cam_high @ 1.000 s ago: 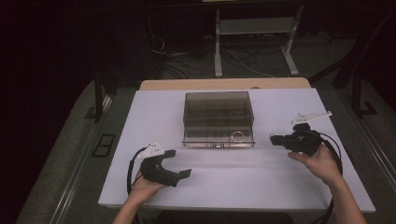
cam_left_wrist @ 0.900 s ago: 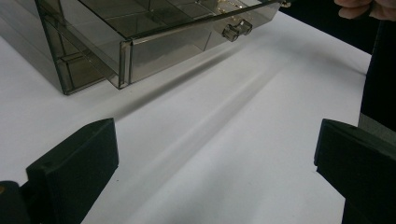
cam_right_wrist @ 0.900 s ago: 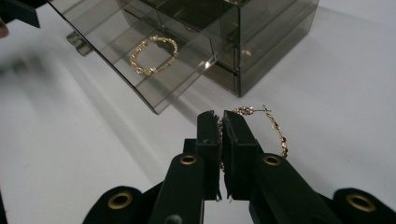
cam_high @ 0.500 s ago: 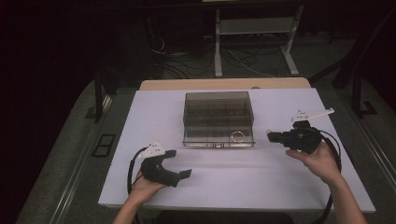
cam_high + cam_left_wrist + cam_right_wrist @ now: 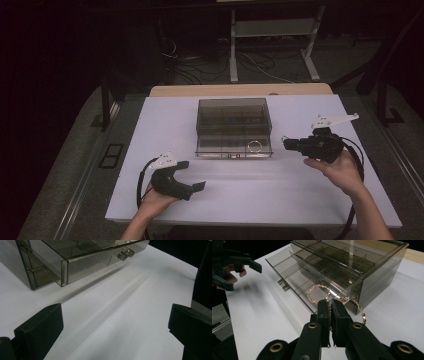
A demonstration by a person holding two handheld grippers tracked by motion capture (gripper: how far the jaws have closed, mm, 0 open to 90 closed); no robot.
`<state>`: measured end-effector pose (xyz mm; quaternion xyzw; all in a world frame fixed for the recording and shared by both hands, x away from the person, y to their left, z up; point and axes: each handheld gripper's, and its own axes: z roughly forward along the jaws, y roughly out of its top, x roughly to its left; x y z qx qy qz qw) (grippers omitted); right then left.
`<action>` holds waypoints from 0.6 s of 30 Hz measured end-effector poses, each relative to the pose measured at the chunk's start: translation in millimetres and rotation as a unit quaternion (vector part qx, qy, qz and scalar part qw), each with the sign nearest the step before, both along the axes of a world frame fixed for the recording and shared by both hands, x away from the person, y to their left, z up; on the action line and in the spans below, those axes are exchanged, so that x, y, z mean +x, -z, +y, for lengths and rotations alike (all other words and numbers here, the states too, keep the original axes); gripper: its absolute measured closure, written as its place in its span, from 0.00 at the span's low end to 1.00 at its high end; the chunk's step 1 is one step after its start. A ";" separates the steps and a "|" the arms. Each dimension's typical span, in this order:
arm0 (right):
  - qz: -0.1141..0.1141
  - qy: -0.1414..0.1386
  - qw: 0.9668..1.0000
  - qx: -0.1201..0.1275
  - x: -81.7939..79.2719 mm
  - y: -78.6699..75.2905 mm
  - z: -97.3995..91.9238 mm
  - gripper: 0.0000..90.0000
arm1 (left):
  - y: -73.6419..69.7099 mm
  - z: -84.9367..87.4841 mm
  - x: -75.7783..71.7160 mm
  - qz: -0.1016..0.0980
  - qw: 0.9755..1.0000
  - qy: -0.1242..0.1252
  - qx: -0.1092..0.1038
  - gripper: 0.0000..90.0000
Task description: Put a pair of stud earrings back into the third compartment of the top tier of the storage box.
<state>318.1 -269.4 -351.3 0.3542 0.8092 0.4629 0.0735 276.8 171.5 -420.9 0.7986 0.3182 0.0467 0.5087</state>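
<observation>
High view, drawer box: smoky clear plastic organiser box at centre of the white table, bottom drawer pulled out toward the lower edge.
High view, first ring of chain: thin gold bracelet lying in the drawer's right compartment.
High view, right gripper: right of centre, just beside the box, black jaws pinched together, pointing left at the drawer's right end.
High view, left gripper: lower left, well apart from the box, resting low over the table.
Left gripper view, jaws: spread wide at lower left and lower right, nothing between them but bare white table; drawer front with its small clear knob along the upper edge.
Right gripper view, grip: fingers clenched on a second gold chain bracelet, its loop hanging at right of the jaws, outside the drawer's corner.
Right gripper view, target: free compartments to the left of the lying bracelet, upper centre.
Advice, carry: lift enough for the dangling loop to clear the drawer wall, then move over an empty compartment.
Advice, release: lower until the chain pools on the drawer floor, only then let go.
Advice, risk: likely snag of the loop on the drawer corner.
</observation>
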 end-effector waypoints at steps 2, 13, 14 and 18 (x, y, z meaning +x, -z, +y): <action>-0.004 -0.002 1.000 0.001 -0.3 -1.5 1.7 0.94 | 0.1 0.0 0.0 0.000 1.000 0.000 0.000 0.00; -0.019 -0.022 1.000 -0.001 -0.1 -15.5 13.3 0.94 | -0.2 1.1 -0.1 -0.003 1.000 -0.004 0.000 0.00; -0.020 -0.024 0.999 -0.002 -0.2 -16.6 14.4 0.94 | -0.4 1.4 -0.2 -0.003 1.000 -0.005 0.001 0.00; -0.026 -0.031 0.999 -0.002 0.7 -21.9 19.8 0.94 | 0.0 1.5 0.1 -0.001 1.000 -0.008 -0.001 0.00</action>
